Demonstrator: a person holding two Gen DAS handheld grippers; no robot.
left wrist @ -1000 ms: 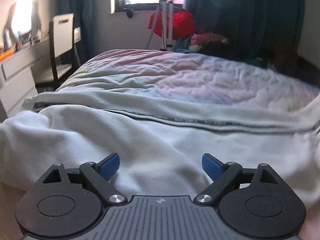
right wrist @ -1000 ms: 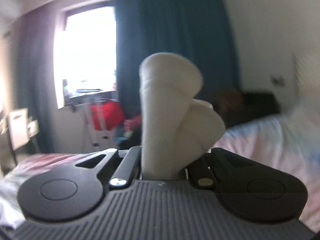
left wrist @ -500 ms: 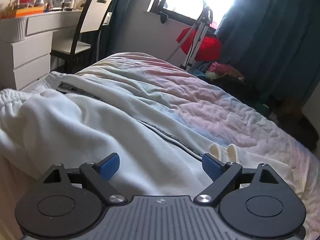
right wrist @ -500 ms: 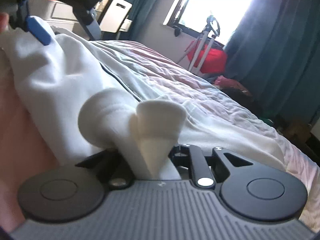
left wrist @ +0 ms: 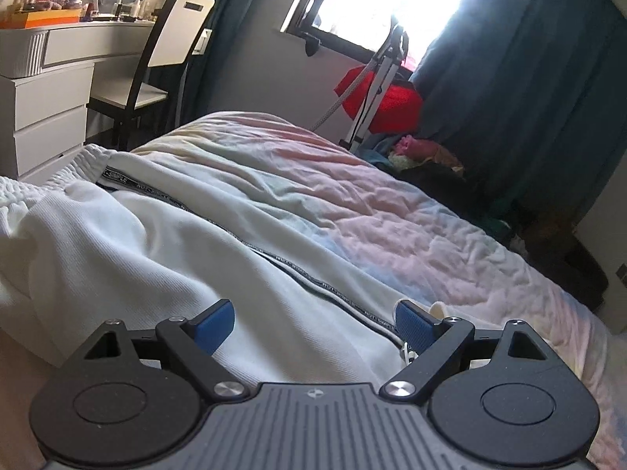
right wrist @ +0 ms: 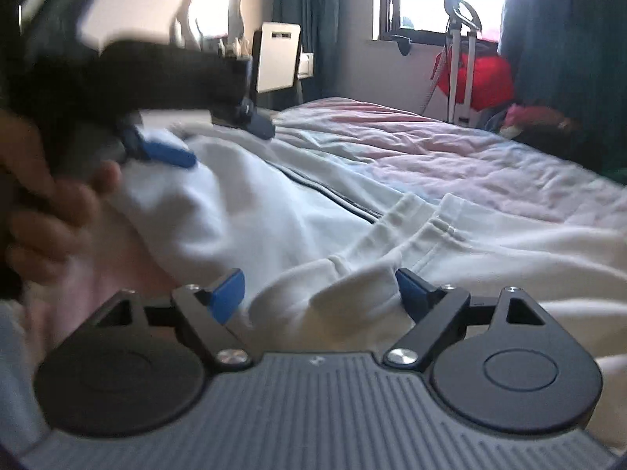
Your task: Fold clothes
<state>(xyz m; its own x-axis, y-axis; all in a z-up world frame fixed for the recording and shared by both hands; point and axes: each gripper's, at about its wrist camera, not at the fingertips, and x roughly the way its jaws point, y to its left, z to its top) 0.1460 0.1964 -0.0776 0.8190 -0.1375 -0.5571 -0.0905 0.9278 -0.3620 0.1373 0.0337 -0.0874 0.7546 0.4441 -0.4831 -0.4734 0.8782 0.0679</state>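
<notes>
White track pants (left wrist: 164,243) with a black lettered side stripe (left wrist: 274,252) lie folded lengthwise across the bed; the elastic waistband (left wrist: 23,196) is at the left. My left gripper (left wrist: 313,323) is open and empty, low over the pants' near edge. In the right wrist view the pants (right wrist: 274,211) fill the front, with the leg cuffs (right wrist: 411,227) lying loose just past my right gripper (right wrist: 319,290). The right gripper is open, with cuff fabric between its jaws. The left gripper (right wrist: 203,141) and the hand holding it show blurred at the left of that view.
The bed has a pink and pale blue quilt (left wrist: 392,211). A white dresser (left wrist: 43,117) and a chair (left wrist: 164,58) stand to the left. A tripod (left wrist: 376,78), a red bag (left wrist: 384,102) and a clothes pile (left wrist: 423,152) sit under the window by dark curtains.
My right gripper was shut on the leg cuffs and carried them down onto the bed; now it has opened and the cuffs lie loose. My left gripper stayed open and shifted slightly.
</notes>
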